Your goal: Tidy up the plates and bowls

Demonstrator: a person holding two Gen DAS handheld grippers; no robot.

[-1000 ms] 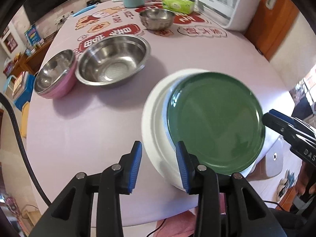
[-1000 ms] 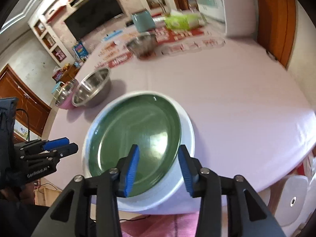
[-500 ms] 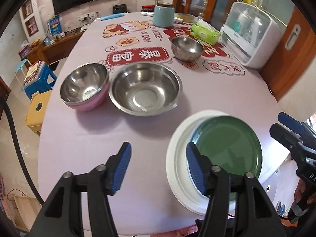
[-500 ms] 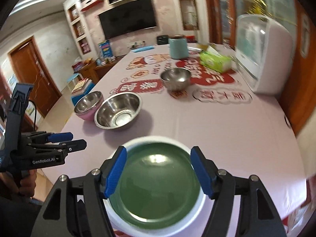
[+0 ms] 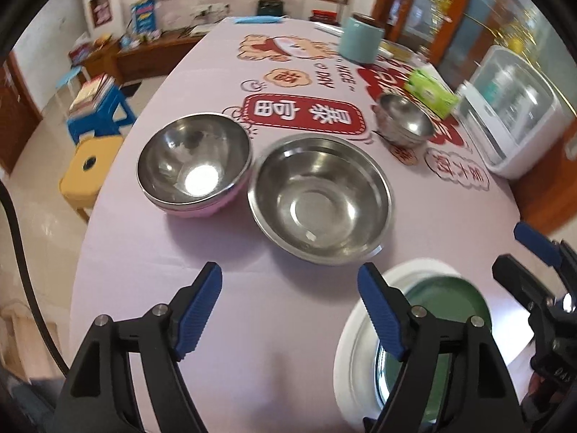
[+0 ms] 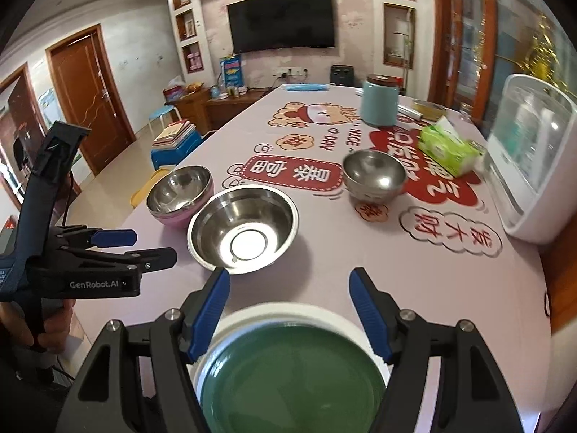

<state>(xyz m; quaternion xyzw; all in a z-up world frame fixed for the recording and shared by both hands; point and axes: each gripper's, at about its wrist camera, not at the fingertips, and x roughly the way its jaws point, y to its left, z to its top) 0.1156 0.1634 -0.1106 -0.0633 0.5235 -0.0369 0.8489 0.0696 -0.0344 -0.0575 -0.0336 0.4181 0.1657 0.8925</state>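
A green plate (image 6: 288, 379) lies on a white plate (image 6: 281, 312) at the table's near edge; both also show in the left wrist view, the green plate (image 5: 450, 306) and the white plate (image 5: 355, 357). A large steel bowl (image 5: 321, 198) (image 6: 243, 229) sits mid-table, with a pink-sided steel bowl (image 5: 194, 169) (image 6: 178, 191) to its left and a small steel bowl (image 5: 404, 119) (image 6: 373, 175) farther back. My left gripper (image 5: 290, 310) is open and empty above the bare cloth. My right gripper (image 6: 290, 310) is open and empty above the plates.
A teal canister (image 6: 378, 103), a green tissue pack (image 6: 447, 149) and a white appliance (image 6: 537, 166) stand at the back right. Stools (image 5: 93, 166) stand beyond the table's left edge. The pink tablecloth (image 5: 180, 252) has red prints.
Both grippers have pulled up and back from the plates and opened wider. The green plate stays on the white plate. More of the table and bowls is in view.
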